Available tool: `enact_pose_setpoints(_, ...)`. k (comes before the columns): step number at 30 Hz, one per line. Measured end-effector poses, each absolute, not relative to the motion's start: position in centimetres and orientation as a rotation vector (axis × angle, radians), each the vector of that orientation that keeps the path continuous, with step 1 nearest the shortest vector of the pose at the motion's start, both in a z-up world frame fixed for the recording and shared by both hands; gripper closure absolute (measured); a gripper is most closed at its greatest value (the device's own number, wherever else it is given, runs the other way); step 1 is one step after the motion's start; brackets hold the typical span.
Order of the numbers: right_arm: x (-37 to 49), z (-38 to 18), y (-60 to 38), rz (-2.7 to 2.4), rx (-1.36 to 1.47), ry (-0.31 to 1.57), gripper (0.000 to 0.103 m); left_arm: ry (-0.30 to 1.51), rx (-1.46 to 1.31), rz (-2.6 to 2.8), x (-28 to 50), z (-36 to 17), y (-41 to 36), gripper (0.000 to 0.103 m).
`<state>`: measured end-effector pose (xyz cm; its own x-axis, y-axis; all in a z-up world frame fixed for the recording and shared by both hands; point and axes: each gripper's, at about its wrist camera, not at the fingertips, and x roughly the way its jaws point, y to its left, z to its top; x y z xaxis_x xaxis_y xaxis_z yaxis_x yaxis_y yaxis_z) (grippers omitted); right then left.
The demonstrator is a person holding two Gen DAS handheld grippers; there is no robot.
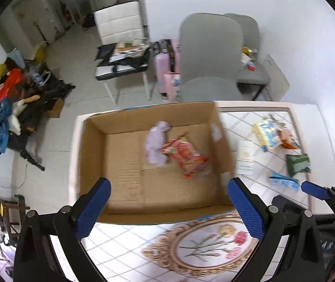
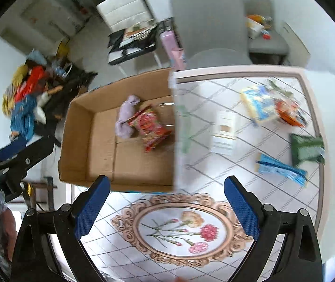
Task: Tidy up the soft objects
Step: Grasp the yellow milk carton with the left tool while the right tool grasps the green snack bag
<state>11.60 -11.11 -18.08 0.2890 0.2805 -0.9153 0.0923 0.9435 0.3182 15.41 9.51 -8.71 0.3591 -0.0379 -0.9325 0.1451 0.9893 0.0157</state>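
We hold the left gripper [image 1: 169, 202] above the near edge of the cardboard box [image 1: 125, 164], and its blue fingers [image 1: 94, 208] stand wide apart with nothing between them and nothing touching them. The right gripper [image 2: 167, 202] is also spread wide and holds nothing; it hangs over the flower picture [image 2: 181, 229] printed on the table [image 2: 238, 176]. Inside the box we see a pale purple cloth [image 1: 156, 142] and, touching it on the right side, a red snack bag [image 1: 186, 156]; both lie on the bottom, toward the far right corner. On the table, to the right of the box, the other soft things lie apart from both grippers: a yellow and blue packet [image 2: 260, 104] with an orange bag [image 2: 289, 111] against it, a green bag [image 2: 307, 149], a light blue packet [image 2: 281, 170] and a white packet [image 2: 223, 129]. The pictures are a little blurred.
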Motion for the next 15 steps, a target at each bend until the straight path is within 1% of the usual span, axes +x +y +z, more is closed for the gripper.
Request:
enact_pose_setpoints(3, 11.0, -18.5, -17.4, 0.023, 0.376, 1.268, 0.004, 1.172, 0.102, -0.164, 15.8, -8.9, 5.1, 0.001)
enact_pose_setpoints(7, 11.0, -20.1, -25.4, -0.126, 0.416, 1.271, 0.003, 1.130, 0.172, -0.181, 16.8, -9.5, -0.8, 0.001)
enact_pose_setpoints(11, 11.6, -23.8, -32.8, -0.241, 0.531, 1.320, 0.003, 1.212, 0.175, -0.263, 19.2, -11.9, -6.7, 0.001)
enact_pose_setpoints(15, 12.5, -29.2, -38.8, -0.333, 0.745, 1.379, 0.003, 1.314, 0.186, -0.329, 22.2, -15.0, -12.3, 0.001)
